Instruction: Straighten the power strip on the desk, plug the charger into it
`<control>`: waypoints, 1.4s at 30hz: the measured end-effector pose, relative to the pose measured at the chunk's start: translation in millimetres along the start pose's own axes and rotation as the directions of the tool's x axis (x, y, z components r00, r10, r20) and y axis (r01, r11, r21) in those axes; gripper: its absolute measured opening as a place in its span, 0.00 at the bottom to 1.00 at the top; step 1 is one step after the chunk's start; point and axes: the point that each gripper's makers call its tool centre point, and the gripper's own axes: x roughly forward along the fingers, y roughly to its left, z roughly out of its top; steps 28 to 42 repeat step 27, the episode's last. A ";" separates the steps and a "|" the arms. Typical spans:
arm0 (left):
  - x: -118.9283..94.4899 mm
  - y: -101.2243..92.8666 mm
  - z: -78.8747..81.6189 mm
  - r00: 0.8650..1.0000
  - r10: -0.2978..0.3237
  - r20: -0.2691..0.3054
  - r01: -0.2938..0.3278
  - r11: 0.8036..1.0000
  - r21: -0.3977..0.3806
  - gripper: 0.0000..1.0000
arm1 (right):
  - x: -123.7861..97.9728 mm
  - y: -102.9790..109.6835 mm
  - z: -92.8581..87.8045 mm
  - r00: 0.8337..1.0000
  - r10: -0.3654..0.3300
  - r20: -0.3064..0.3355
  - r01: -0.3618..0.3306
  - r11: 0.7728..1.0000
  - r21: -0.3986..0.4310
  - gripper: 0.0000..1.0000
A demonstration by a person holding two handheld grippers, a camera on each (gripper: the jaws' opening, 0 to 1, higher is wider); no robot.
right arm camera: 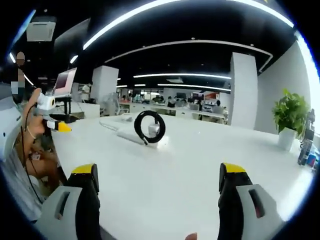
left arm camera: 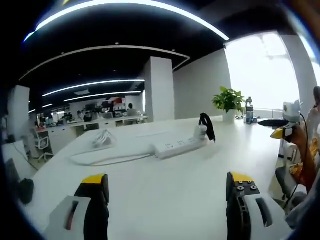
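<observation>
In the left gripper view we see our left gripper (left arm camera: 167, 192) with its yellow-tipped fingers (left arm camera: 95, 181) spread wide and holding nothing, low over the broad white bench (left arm camera: 165, 200). Ahead of the fingers, between them and a little toward the right one, the long white power strip (left arm camera: 179, 145) lies flat on the bench at a slant, its white cable (left arm camera: 107, 159) curving away toward the left finger's side. At the strip's far end the white charger (left arm camera: 201, 131) stands against it, with its black cord (left arm camera: 207, 126) hanging over it; whether it is plugged in we cannot tell. Beyond it, toward the right finger's side, a white pot holding a green leafy plant (left arm camera: 228, 102) sits on the bench, with a bottle (left arm camera: 249, 111) just beside it. The other gripper (left arm camera: 285, 122) comes in at the right edge.

In the right gripper view our right gripper (right arm camera: 157, 192) is likewise wide open and empty. Ahead, toward its left finger, the charger (right arm camera: 153, 129) shows with its black cord (right arm camera: 149, 127) coiled in a ring, resting at the power strip (right arm camera: 131, 137). Far off on the right finger's side stands the potted plant (right arm camera: 289, 117). The other gripper (right arm camera: 50, 114) shows at the left edge
</observation>
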 end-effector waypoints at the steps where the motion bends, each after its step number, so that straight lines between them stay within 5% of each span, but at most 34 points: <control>1: -0.5 -0.3 -1.7 1.000 0.000 -0.001 0.000 1.000 -0.002 0.99 | -0.7 0.4 -0.7 1.000 -0.002 -0.001 0.002 1.000 0.001 0.99; 24: -18.8 -1.7 -14.9 0.999 0.022 -0.027 -0.022 1.000 -0.002 0.99 | -32.6 -14.1 -39.4 0.989 -0.095 -0.109 0.097 0.995 0.018 0.99; 42: -19.3 -2.4 -16.1 0.999 0.025 -0.025 -0.025 1.000 -0.007 0.99 | -31.8 -12.2 -39.9 0.990 -0.083 -0.112 0.085 0.996 0.019 0.99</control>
